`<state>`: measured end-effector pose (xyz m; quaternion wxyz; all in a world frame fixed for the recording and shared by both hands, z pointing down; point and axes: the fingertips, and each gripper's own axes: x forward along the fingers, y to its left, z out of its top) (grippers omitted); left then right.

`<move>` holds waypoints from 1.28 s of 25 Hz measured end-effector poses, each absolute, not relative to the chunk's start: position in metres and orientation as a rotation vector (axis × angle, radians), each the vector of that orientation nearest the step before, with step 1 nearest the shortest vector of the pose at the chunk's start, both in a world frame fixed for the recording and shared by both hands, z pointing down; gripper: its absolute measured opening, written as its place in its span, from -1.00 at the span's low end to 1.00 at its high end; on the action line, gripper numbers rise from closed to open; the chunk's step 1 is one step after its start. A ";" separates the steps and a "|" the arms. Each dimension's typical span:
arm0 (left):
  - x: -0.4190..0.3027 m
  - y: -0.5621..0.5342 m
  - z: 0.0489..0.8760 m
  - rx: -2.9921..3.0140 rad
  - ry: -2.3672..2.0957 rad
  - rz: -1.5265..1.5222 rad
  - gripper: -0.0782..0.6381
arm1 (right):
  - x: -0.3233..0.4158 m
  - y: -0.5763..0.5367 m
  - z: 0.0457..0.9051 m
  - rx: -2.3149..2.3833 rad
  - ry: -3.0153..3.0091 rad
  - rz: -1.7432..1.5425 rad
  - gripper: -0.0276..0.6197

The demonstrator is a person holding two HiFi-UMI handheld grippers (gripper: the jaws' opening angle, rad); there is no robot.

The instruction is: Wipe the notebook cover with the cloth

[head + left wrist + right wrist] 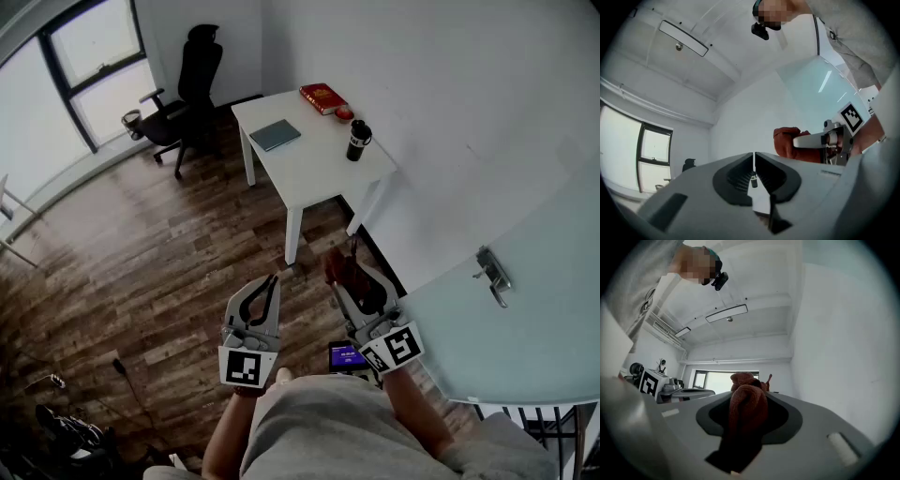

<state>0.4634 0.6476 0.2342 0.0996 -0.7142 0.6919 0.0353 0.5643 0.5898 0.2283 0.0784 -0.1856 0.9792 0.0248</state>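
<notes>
A grey-blue notebook [275,134] lies flat on the white table [319,169] at the far side of the room, well away from both grippers. My right gripper [339,274] is shut on a rust-red cloth [343,266]; in the right gripper view the cloth [748,404] bulges out between the jaws of that gripper [749,397]. My left gripper [271,281] is shut with nothing in it, its jaws meeting in the left gripper view [753,158]. That view also shows the cloth [785,140] off to the right. Both grippers hang in the air over the wooden floor.
On the table are also a red book [322,97], a small red object [344,114] and a black cup [357,141]. A black office chair [183,94] stands left of the table. A glass door with a handle [492,277] is close on my right.
</notes>
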 end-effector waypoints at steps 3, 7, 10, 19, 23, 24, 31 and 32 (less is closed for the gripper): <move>0.448 0.651 0.239 -2.122 2.044 0.088 -0.73 | 0.549 0.592 0.232 -0.540 2.941 0.071 -0.42; 0.425 0.642 0.247 -2.138 2.046 0.094 -0.70 | 0.530 0.577 0.237 -0.529 2.935 -0.012 -0.38; 0.408 0.630 0.256 -2.156 2.044 0.078 -0.67 | 0.516 0.555 0.241 -0.564 2.938 -0.019 -0.38; 0.328 0.545 0.276 -2.168 2.040 0.005 -0.64 | 0.439 0.454 0.261 -0.626 2.910 -0.090 -0.37; 0.286 0.487 0.279 -2.175 1.990 -0.137 -0.64 | 0.398 0.387 0.272 -0.691 2.884 -0.171 -0.37; 0.274 0.473 0.280 -2.179 1.992 -0.158 -0.64 | 0.388 0.371 0.273 -0.704 2.881 -0.186 -0.37; 0.205 0.376 0.295 -2.205 2.019 -0.159 -0.61 | 0.332 0.255 0.295 -0.790 2.856 -0.233 -0.37; 0.197 0.364 0.296 -2.210 2.014 -0.143 -0.61 | 0.323 0.242 0.299 -0.807 2.859 -0.251 -0.37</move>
